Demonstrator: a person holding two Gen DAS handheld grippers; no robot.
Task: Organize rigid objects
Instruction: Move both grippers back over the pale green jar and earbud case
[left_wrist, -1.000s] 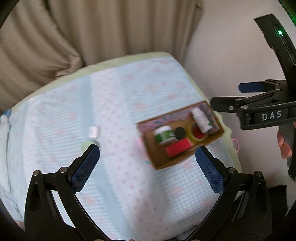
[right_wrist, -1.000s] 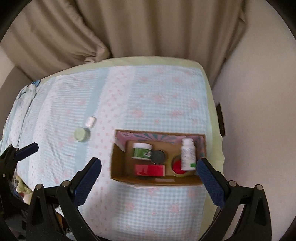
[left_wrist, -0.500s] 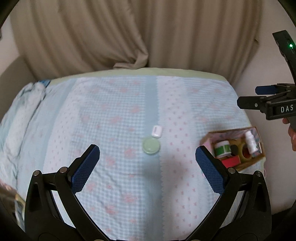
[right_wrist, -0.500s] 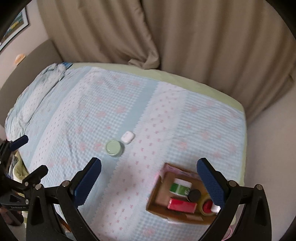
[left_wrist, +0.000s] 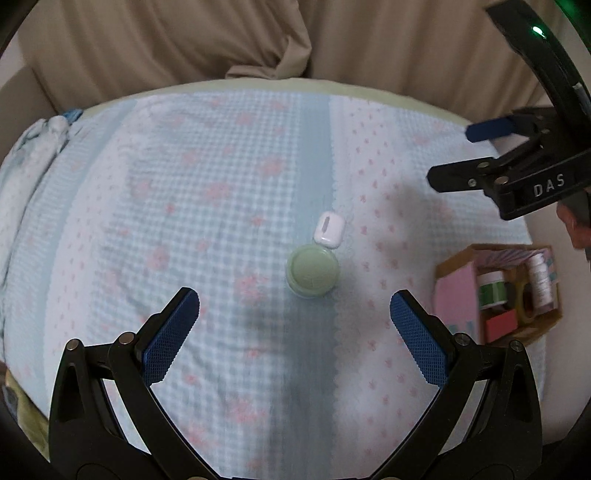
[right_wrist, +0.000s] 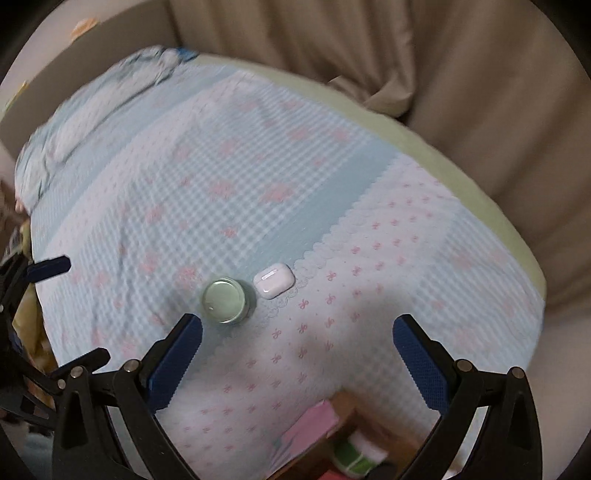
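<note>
Blue-padded jaws of both grippers wide apart, empty, above green jar (left_wrist: 313, 271).

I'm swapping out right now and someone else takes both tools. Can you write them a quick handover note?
Left tool: open, empty, above the bedspread.
Right tool: open, empty.
Loose on the bed: pale green round jar and white earbud case, close together.
Done: cardboard box at the bed's right edge already holds a green-labelled jar, white bottle and red box.
Left: jar and case into the box.
</note>
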